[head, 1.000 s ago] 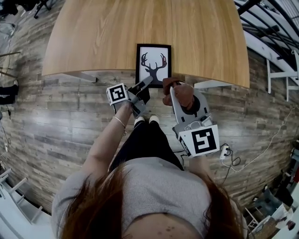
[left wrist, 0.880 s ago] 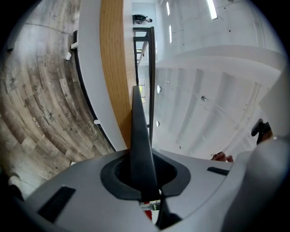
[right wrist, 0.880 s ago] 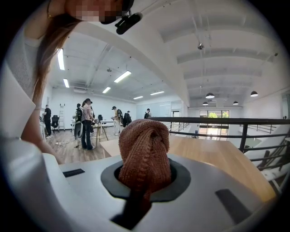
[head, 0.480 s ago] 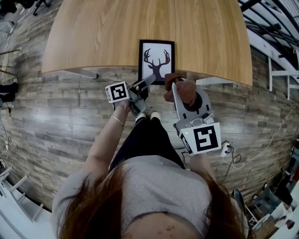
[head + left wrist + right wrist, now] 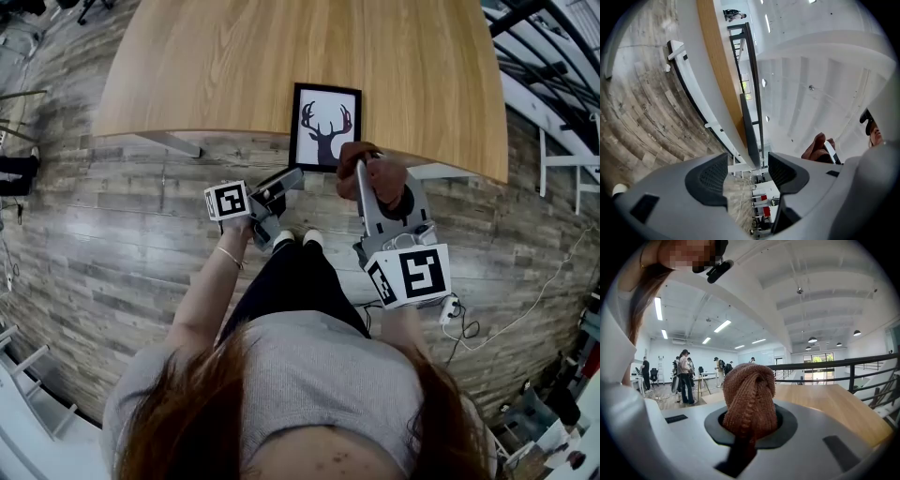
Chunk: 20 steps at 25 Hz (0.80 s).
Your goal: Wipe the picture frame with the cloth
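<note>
While the picture frame lies flat at the near edge of the wooden table, the left gripper sits just beside its lower left corner. Its jaws have just been opening and stand well apart. The frame's dark edge shows in the gap between them, with neither pad pressing on it. The right gripper is clamped on a bunched brown cloth, which sits at the frame's lower right corner.
</note>
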Each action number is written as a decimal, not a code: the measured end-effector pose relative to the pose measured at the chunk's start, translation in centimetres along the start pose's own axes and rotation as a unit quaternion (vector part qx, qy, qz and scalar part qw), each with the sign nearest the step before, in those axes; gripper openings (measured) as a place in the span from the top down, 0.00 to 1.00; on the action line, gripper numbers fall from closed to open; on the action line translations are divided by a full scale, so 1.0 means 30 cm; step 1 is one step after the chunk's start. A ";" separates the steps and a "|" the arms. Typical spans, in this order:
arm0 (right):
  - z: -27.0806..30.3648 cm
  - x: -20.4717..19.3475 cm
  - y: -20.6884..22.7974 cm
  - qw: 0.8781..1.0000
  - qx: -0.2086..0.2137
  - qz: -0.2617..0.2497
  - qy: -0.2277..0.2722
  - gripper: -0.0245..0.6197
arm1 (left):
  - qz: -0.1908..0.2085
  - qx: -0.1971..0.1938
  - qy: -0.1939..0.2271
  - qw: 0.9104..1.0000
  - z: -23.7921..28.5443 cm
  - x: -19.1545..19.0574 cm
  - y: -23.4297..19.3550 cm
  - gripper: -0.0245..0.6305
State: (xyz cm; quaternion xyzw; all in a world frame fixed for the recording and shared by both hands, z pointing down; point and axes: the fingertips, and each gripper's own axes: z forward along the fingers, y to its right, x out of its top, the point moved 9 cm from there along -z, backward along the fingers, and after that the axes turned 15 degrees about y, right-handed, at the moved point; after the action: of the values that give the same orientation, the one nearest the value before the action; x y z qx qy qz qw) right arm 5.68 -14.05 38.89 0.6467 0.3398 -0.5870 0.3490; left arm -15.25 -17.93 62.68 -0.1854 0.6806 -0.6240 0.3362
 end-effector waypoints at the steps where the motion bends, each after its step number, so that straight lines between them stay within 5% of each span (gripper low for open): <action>1: -0.002 0.005 -0.004 1.000 0.000 0.002 0.003 0.89 | 0.003 0.015 0.007 1.000 -0.025 0.007 0.003 0.58; 5: -0.012 0.036 -0.015 1.000 -0.003 0.001 0.018 0.89 | 0.073 0.097 0.048 0.991 -0.137 0.062 0.118 0.58; 8: -0.020 0.068 -0.023 0.999 -0.004 0.003 0.034 0.89 | 0.075 0.074 0.088 0.991 -0.152 0.065 0.272 0.58; 12: -0.019 0.135 -0.041 0.998 -0.001 -0.006 0.062 0.89 | 0.169 0.026 0.117 0.978 -0.109 0.114 0.503 0.58; 15: -0.021 0.190 -0.052 0.997 0.000 -0.013 0.081 0.89 | 0.235 -0.019 0.138 0.962 -0.067 0.134 0.673 0.58; 20: -0.020 0.260 -0.056 0.994 0.002 -0.031 0.107 0.89 | 0.354 -0.063 0.140 0.922 -0.015 0.105 0.871 0.58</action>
State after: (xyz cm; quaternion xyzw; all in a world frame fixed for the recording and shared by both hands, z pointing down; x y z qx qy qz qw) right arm 5.19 -12.42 31.09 0.6954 0.3940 -0.5256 0.2914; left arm -13.40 -15.74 36.49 0.1366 0.7796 -0.4398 0.4243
